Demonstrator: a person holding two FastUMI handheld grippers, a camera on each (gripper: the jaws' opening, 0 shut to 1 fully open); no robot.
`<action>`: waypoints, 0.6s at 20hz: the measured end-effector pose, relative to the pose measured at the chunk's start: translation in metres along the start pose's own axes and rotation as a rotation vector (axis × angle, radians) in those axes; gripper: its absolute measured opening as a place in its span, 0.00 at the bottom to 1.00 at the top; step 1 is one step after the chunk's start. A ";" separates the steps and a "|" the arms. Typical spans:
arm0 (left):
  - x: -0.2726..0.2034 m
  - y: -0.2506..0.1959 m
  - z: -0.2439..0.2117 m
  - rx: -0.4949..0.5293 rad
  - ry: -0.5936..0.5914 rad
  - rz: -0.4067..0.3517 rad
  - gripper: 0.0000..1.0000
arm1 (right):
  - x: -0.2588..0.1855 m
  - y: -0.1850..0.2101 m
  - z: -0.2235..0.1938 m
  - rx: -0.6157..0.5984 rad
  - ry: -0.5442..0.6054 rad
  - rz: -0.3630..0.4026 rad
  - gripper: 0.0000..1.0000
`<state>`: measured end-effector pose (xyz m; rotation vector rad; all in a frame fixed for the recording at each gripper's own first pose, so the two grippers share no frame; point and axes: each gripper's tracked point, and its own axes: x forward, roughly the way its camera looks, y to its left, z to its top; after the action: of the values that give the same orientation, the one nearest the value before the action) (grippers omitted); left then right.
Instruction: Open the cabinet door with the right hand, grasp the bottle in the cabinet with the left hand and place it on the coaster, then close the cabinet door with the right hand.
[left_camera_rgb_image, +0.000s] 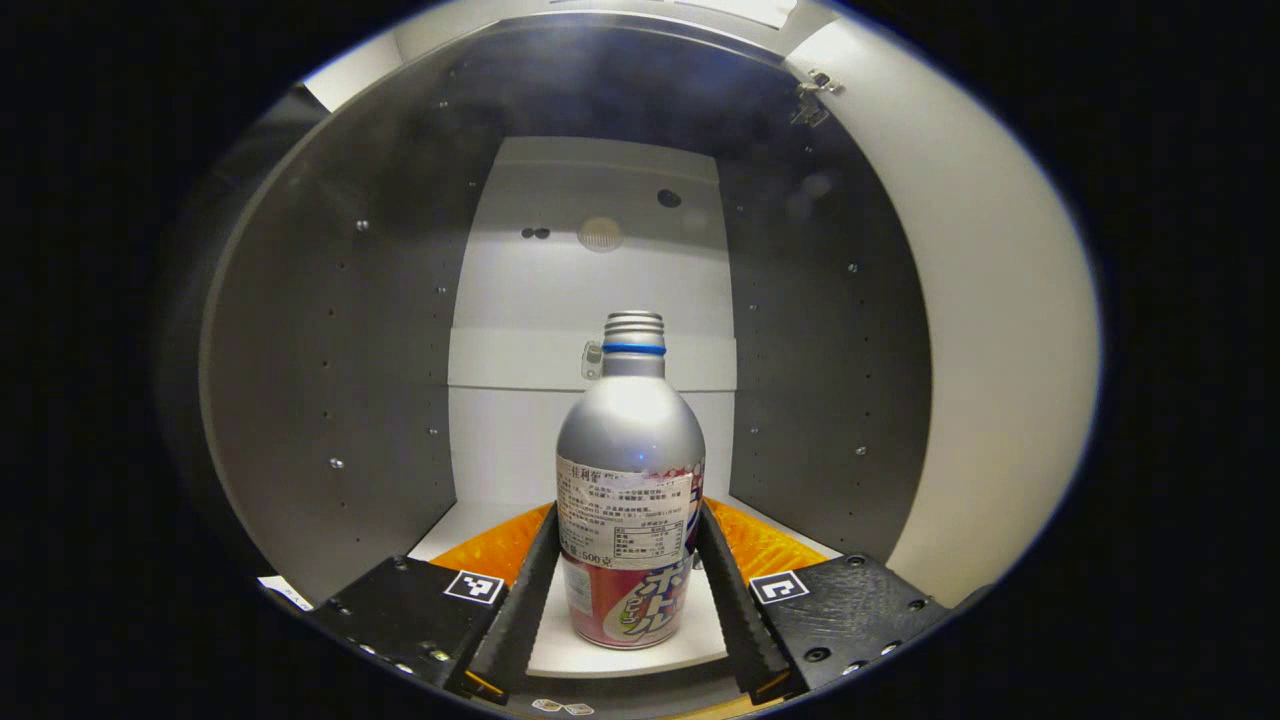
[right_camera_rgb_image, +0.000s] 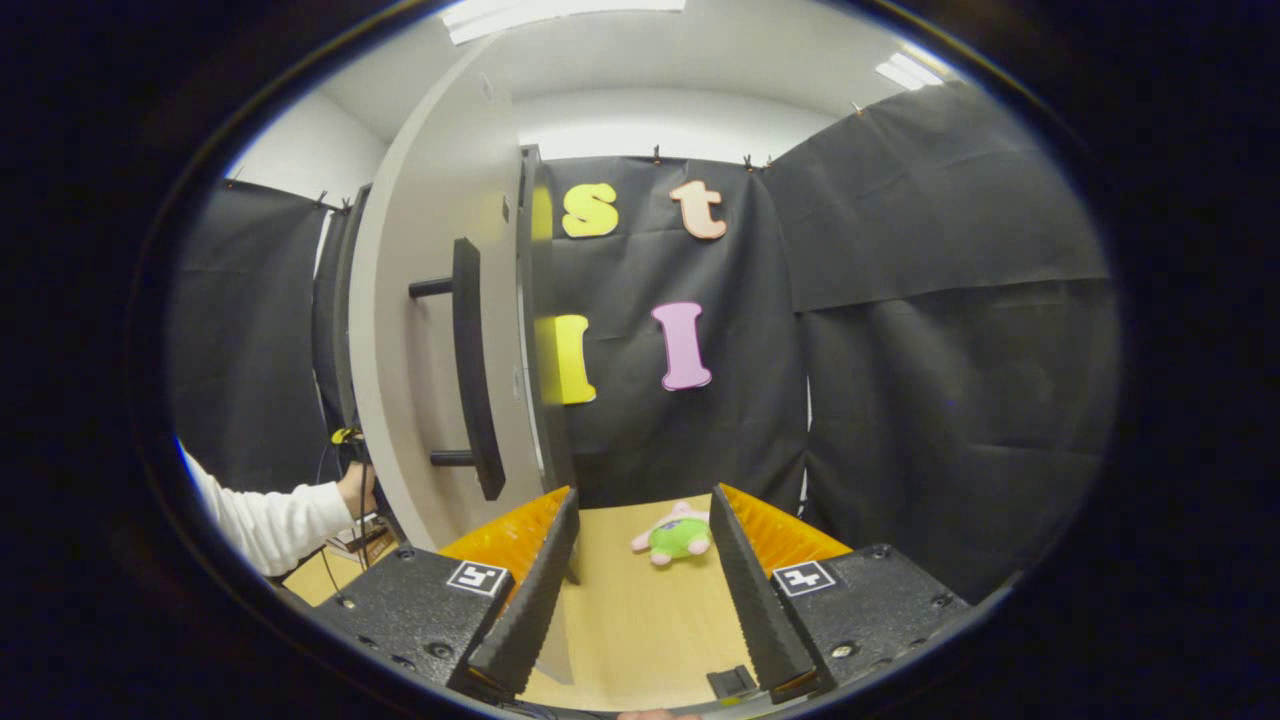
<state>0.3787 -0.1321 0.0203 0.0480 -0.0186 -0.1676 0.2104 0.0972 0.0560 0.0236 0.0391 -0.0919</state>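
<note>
A silver bottle (left_camera_rgb_image: 630, 480) with a blue neck ring and a printed label stands upright on the white floor of the cabinet (left_camera_rgb_image: 470, 525). My left gripper (left_camera_rgb_image: 628, 510) is inside the cabinet, open, with a finger on each side of the bottle's lower half, close to its sides. The cabinet door (right_camera_rgb_image: 430, 330) stands swung open, its dark bar handle (right_camera_rgb_image: 470, 370) facing me. My right gripper (right_camera_rgb_image: 643, 492) is open and holds nothing, a little to the right of the door's edge, over the wooden table (right_camera_rgb_image: 640, 610).
Grey side walls (left_camera_rgb_image: 330, 380) and a white back panel close in the cabinet around the bottle. The open door's inner face (left_camera_rgb_image: 1000, 330) is on the right. A small green and pink plush toy (right_camera_rgb_image: 675, 535) lies on the table. A white sleeve (right_camera_rgb_image: 270, 520) reaches toward the cabinet.
</note>
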 end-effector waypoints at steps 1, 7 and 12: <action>-0.011 0.000 0.005 -0.004 -0.018 -0.004 0.74 | 0.001 0.001 -0.003 -0.007 0.002 0.006 0.82; -0.089 0.029 0.008 0.027 -0.081 0.060 0.74 | -0.002 0.015 -0.003 0.001 -0.006 0.053 0.82; -0.171 0.071 -0.039 0.080 -0.053 0.203 0.74 | -0.002 0.014 0.002 0.003 -0.040 0.029 0.82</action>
<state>0.2230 -0.0318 -0.0174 0.1208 -0.0825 0.0347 0.2095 0.1113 0.0580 0.0248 -0.0013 -0.0639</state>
